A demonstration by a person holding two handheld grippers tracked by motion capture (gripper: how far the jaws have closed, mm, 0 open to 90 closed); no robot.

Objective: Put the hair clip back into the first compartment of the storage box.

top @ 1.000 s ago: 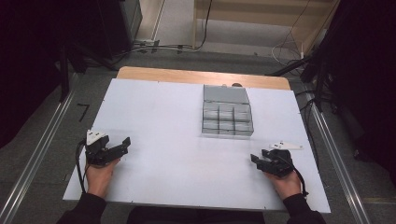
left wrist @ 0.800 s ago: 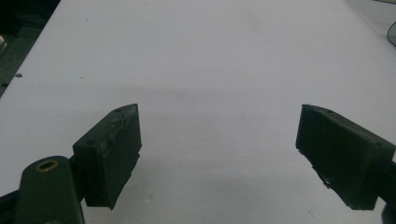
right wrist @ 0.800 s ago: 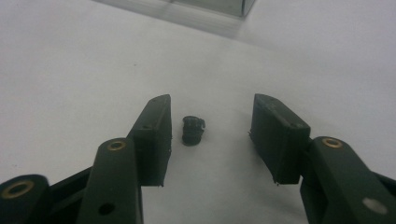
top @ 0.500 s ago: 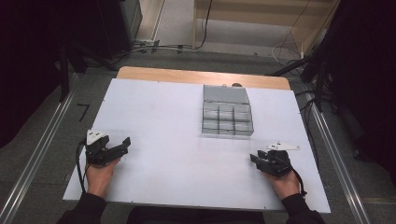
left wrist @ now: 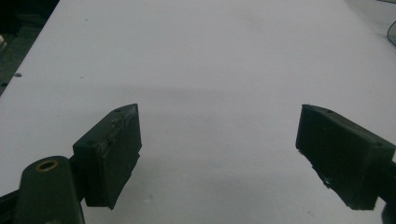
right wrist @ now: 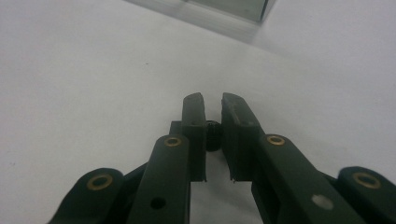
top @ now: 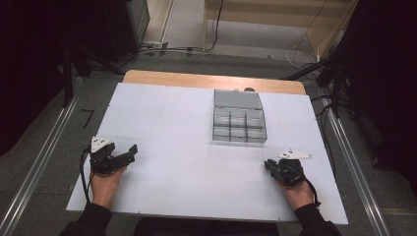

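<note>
My left gripper rests on the white table near its front left, held by a hand. Its jaws stand wide open over bare tabletop in the left gripper view. At the front right my right gripper lies in the other hand. Its jaws have just been closing and now stand almost together, with only a thin slit between the pads. A small dark round piece sits low in that slit; I cannot tell whether it belongs to the gripper.
A clear grey compartment box stands at the back right of the table, its lid open toward the far edge; its corner shows at the top of the right gripper view. Metal rails run along both sides of the table.
The right gripper's jaws have come together. Both hands have stayed where they were, and the left gripper's jaws are as wide as before.
</note>
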